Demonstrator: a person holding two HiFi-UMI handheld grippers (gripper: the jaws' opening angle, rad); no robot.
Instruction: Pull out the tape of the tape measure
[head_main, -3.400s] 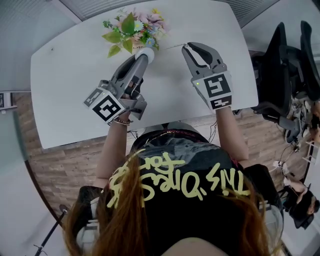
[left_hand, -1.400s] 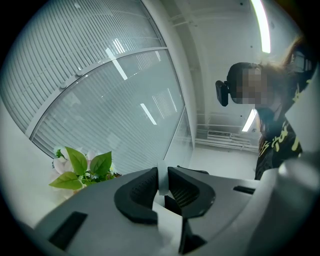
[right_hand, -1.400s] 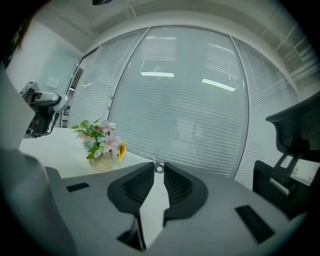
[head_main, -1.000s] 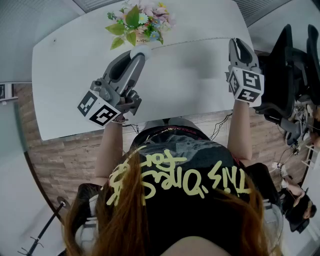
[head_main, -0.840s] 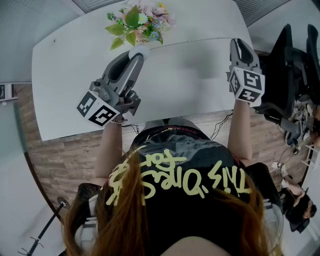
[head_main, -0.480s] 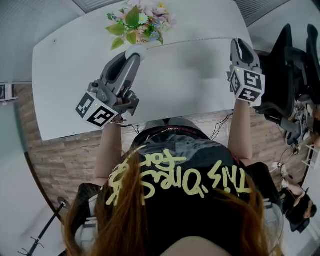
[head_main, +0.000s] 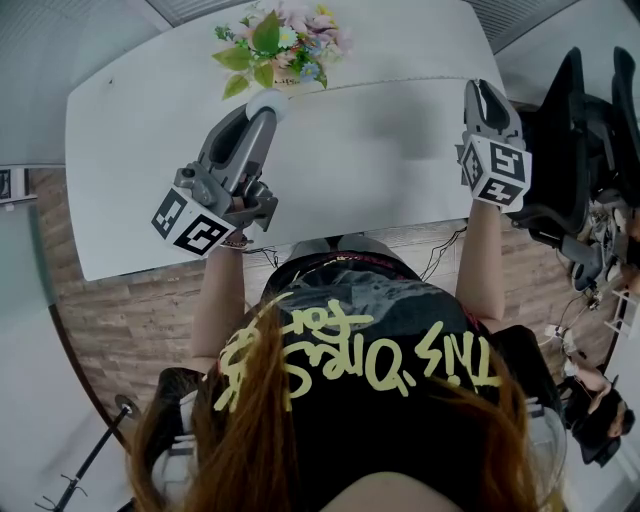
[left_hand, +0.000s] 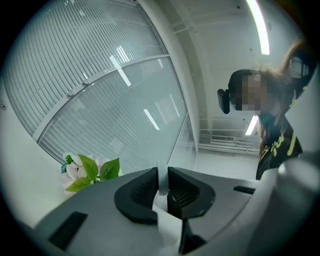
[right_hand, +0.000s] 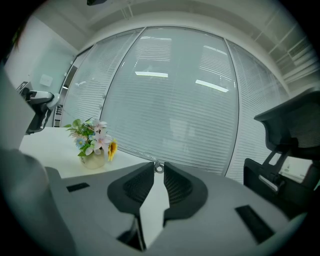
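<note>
White tabletop (head_main: 350, 170) fills the upper half of the head view, with window blinds behind it in both gripper views. A bunch of pink, white and yellow flowers in a small pale pot (head_main: 280, 40) sits at top centre.

Over at upper left, the left gripper (head_main: 262, 108) has its jaws pinched onto the small round white tape measure case (head_main: 270, 98), just below the flowers. Its own view confirms it: dark ribbed pads (left_hand: 137, 192) squeeze a thin white edge between them. At the upper right edge of the tabletop, the right gripper (head_main: 481, 92) is closed tight on the small metal end ring (right_hand: 158, 168) of the tape.

And look between the two: a thin pale tape (head_main: 380, 84) runs as a fine straight line across the top of the tabletop, well drawn out. The pull looks close to finished, I'd say.

To do it well from here:
- Hold the case hand firm so the body doesn't twist in the pads.
- Draw the ring hand away along the line of the tape, not across it.
- Go smoothly, because that grip on the ring is a small one. A jerk could slip it free and let the tape snap back.
- Hold both hands level with each other to spare the tape a kink at the case mouth.
</note>
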